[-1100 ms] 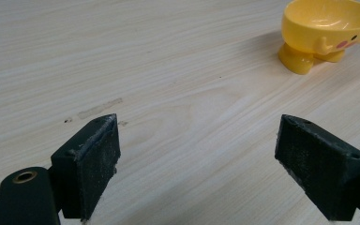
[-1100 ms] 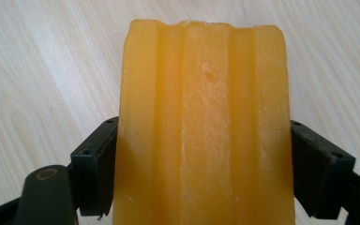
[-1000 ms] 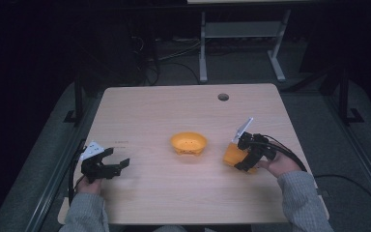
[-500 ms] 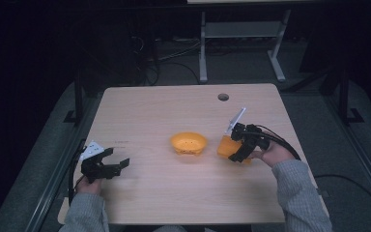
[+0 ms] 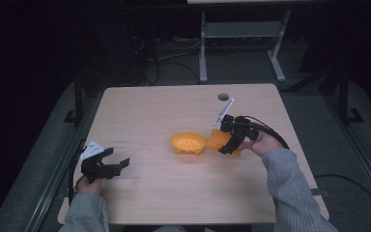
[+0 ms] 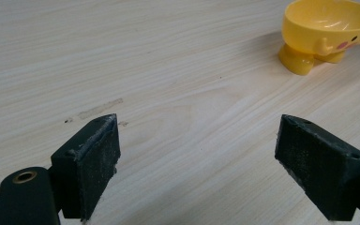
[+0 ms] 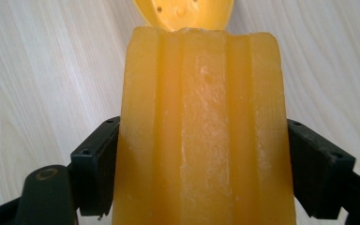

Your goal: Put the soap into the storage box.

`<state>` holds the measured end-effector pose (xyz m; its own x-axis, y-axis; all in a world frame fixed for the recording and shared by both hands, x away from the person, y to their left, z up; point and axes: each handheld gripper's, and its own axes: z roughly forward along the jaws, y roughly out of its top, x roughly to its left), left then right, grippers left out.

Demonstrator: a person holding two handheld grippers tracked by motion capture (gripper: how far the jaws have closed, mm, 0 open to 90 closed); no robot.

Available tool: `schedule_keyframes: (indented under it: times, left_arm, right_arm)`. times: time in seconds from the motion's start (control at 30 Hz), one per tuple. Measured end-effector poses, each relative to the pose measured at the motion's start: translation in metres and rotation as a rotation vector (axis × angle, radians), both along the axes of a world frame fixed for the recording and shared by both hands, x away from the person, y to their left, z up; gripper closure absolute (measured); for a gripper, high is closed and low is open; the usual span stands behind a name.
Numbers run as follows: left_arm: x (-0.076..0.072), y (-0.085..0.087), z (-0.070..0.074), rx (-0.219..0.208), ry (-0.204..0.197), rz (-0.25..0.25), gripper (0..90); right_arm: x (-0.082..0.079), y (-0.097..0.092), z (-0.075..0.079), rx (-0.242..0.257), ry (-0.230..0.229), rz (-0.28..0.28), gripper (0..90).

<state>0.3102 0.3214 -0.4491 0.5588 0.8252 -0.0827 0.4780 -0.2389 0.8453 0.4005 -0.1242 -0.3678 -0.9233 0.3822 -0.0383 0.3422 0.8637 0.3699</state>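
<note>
A yellow-orange bowl [image 5: 188, 143] with a duck face and small feet stands at the middle of the wooden table [image 5: 174, 106]. It also appears at the top right of the left gripper view as the bowl [image 6: 328, 33]. My right gripper [image 5: 226, 145] is shut on a ribbed, translucent orange block [image 7: 206, 136], held just right of the bowl; the same block [image 5: 218, 139] shows beside the bowl's rim from above. The bowl's rim [image 7: 183, 11] peeks over the block. My left gripper [image 5: 117, 166] rests open near the table's front left, nothing between its pads [image 6: 93, 159].
A small round hole [image 5: 222, 96] sits near the table's far edge. Behind the table stand a metal frame [image 5: 241, 34] and cables on a dark floor. Bare wood lies between the left gripper and the bowl.
My right gripper has carried the orange block left and a little forward, from the right side of the table to right beside the bowl. The left gripper has stayed put.
</note>
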Motion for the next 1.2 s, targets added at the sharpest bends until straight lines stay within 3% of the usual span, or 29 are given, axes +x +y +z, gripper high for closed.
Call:
schedule_keyframes:
  times: [0.47, 1.2]
  left_arm:
    - [0.0, 0.001, 0.0, -0.01, -0.003, 0.002, 13.8]
    - [0.0, 0.001, 0.001, -0.014, -0.003, 0.002, 13.8]
  right_arm:
    - [0.017, 0.038, 0.009, 0.018, -0.009, 0.074, 21.1]
    - [0.029, 0.068, 0.008, 0.022, 0.006, 0.129, 21.1]
